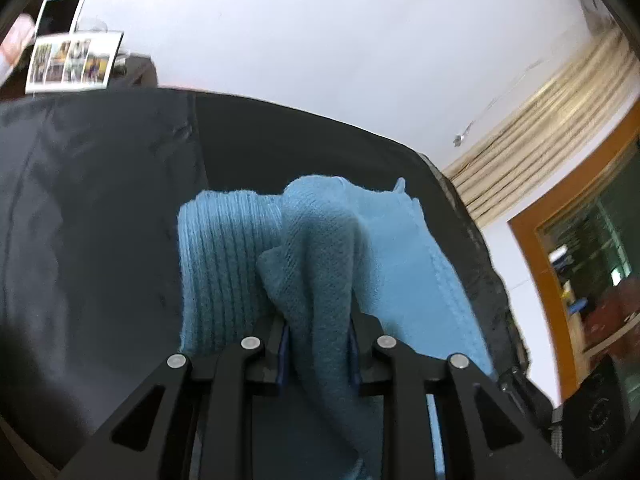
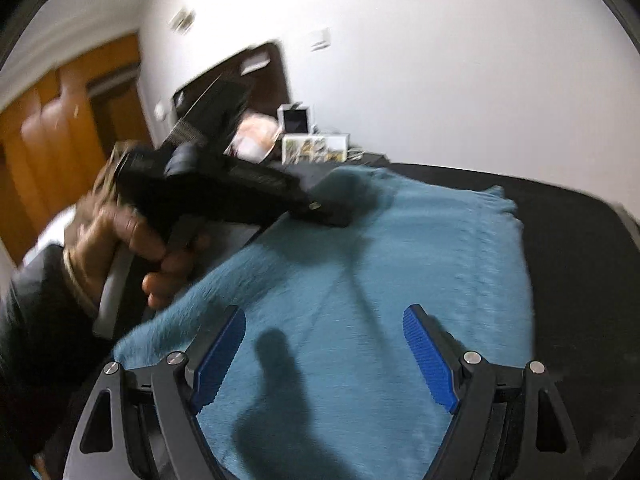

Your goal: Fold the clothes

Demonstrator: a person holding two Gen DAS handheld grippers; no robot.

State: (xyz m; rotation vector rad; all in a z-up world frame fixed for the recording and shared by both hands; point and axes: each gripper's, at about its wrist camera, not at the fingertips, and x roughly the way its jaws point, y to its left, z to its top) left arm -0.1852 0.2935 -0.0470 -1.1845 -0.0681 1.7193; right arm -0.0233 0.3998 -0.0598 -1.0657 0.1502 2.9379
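Left gripper pinched on a bunched fold of the blue knit — fabric rises between the pads and drapes over them. Knit lies on a black table. Right gripper spread wide above the knit, nothing between its pads — a hand holds the left tool

The left claw has its black fingers drawn close, blue pads pinching a bunched fold of light blue knitted cloth between them; a hand with a dark sleeve grips its handle, the claw tilted downward; the right claw stands wide apart, blue ribbed pads bare, nothing between them, angled downward.
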